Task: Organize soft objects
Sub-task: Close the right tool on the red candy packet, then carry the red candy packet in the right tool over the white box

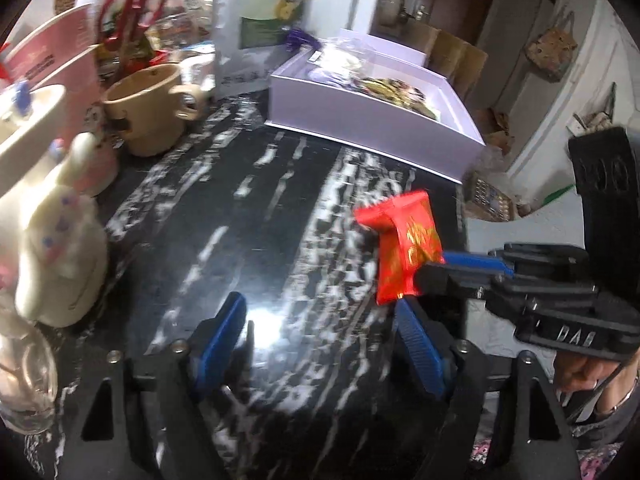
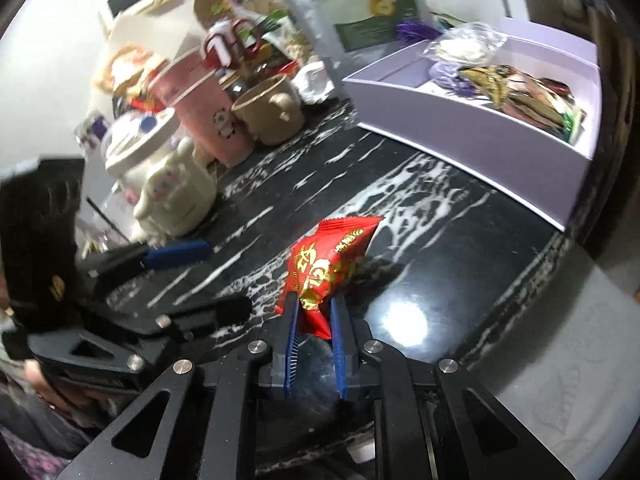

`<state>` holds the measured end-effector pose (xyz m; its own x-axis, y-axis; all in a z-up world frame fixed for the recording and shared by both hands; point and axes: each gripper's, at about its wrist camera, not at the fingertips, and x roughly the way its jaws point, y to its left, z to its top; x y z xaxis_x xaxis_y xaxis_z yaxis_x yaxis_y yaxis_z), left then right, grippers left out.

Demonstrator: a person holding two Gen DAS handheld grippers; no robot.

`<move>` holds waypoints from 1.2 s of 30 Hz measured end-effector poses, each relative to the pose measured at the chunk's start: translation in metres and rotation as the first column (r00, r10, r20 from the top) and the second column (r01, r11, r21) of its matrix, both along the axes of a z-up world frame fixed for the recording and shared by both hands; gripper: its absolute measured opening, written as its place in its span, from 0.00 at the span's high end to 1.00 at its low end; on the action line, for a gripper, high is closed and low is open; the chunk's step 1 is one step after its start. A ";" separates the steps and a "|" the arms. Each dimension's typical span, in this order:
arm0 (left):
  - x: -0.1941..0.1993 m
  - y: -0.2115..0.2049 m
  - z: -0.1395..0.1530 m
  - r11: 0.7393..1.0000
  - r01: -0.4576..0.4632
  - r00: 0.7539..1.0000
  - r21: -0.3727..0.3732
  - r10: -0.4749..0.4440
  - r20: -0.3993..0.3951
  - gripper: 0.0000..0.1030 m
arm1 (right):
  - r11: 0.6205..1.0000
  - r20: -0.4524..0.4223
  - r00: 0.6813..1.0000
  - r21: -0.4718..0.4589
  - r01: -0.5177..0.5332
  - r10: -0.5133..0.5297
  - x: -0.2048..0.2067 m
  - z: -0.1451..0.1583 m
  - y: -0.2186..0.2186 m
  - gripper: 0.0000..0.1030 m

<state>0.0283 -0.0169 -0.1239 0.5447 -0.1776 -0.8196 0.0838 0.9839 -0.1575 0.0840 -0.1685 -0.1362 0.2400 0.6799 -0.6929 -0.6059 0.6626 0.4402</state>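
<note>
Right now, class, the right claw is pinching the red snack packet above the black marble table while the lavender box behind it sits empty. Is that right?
Not quite. The lavender box is not empty: the right wrist view shows several wrapped packets lying in it. The rest holds: the right claw is shut on the red snack packet above the black marble table.

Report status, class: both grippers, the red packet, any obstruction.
Right gripper shut on red packet. Left gripper open, empty. Packet near lavender box; marble table between unobstructed.
</note>
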 end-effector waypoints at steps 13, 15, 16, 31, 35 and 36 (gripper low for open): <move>0.016 -0.036 0.011 0.988 0.152 0.984 0.015 -0.152 0.089 0.62 | 0.998 0.010 1.000 0.064 0.008 -0.008 0.012 0.025 -0.021 0.86; 0.021 -0.039 0.014 0.985 0.172 0.980 0.015 -0.172 0.095 0.64 | 0.997 0.007 1.000 0.073 0.005 -0.006 0.017 0.028 -0.022 0.86; 0.023 -0.041 0.016 0.983 0.180 0.978 0.017 -0.181 0.100 0.65 | 0.997 0.010 1.000 0.071 0.001 -0.002 0.018 0.030 -0.023 0.86; 0.077 -0.062 0.068 0.963 0.265 0.939 0.041 -0.267 0.218 0.73 | 0.999 0.147 0.988 0.026 0.035 -0.039 0.058 0.080 -0.032 0.85; 0.092 -0.065 0.083 0.962 0.270 0.930 0.045 -0.273 0.248 0.73 | 0.999 0.193 0.980 0.025 0.046 -0.050 0.071 0.097 -0.037 0.85; 0.097 -0.067 0.087 0.961 0.270 0.927 0.050 -0.274 0.256 0.73 | 0.999 0.201 0.978 0.026 0.047 -0.051 0.074 0.100 -0.037 0.85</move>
<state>0.1256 -0.0834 -0.0365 0.6696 -0.3385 -0.6610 0.3846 0.9195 -0.0813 0.1583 -0.2055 -0.0360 0.4067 0.6775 -0.6128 -0.6503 0.6859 0.3267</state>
